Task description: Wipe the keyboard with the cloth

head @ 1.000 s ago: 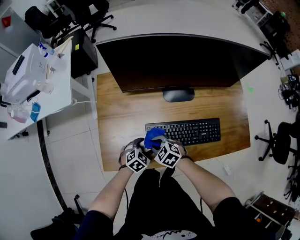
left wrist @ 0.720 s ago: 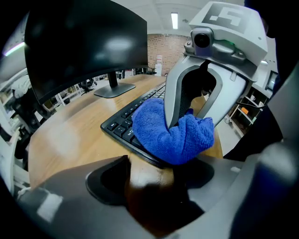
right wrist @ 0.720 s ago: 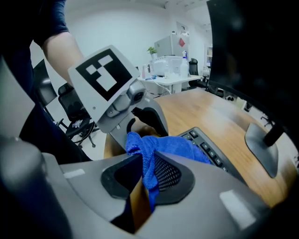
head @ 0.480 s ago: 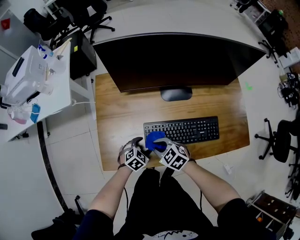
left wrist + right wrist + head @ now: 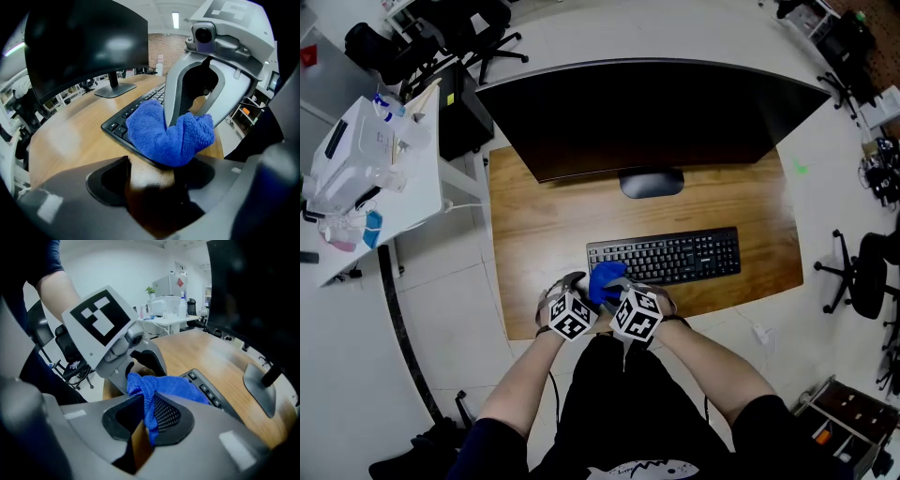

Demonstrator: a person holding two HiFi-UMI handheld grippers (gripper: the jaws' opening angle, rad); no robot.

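Observation:
A black keyboard (image 5: pixel 675 256) lies on the wooden desk (image 5: pixel 542 225) in front of the monitor. A blue cloth (image 5: pixel 605 278) is bunched over the keyboard's near left corner. My right gripper (image 5: pixel 617 292) is shut on a fold of the cloth (image 5: pixel 173 387), which shows blue between its jaws (image 5: pixel 149 401). My left gripper (image 5: pixel 584 300) sits right beside it. In the left gripper view its jaws stand slightly apart with bare desk between them, and the cloth (image 5: pixel 164 136) lies against its tips (image 5: pixel 152 161).
A wide curved monitor (image 5: pixel 656 122) on an oval stand (image 5: pixel 652 183) fills the back of the desk. A white side table (image 5: pixel 375 159) with equipment stands to the left. Office chairs (image 5: pixel 862 272) stand on the floor at the right.
Both grippers stay together at the keyboard's near left corner with the cloth. The right gripper has shifted slightly, right and then back left.

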